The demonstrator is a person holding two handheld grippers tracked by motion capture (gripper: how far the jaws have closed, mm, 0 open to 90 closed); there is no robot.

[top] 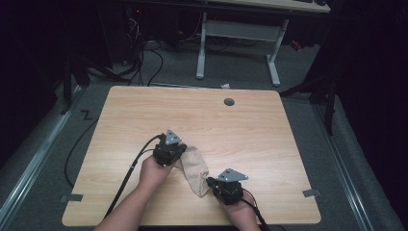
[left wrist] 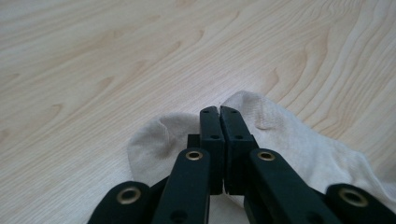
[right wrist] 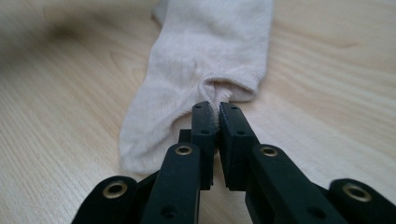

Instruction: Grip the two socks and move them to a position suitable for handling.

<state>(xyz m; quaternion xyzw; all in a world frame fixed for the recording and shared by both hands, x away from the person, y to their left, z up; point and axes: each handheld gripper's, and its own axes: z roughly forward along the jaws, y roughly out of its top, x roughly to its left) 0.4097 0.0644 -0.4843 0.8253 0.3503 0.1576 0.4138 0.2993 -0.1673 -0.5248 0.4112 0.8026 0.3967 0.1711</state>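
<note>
While sock [top: 195, 166] lies flat on bench [top: 250, 125], we note its long axis running from left tongs [top: 179, 155] at far end down to right tongs [top: 211, 183] at near end. Both tongs pinched on cloth: left on one end, right nipping fold at opposite edge. We judge next move as lift or stretch along that axis. No containers on bench.

sock [left wrist: 299, 140] cut off at frame edge, far tabletop [right wrist: 56, 28] blurred
</note>
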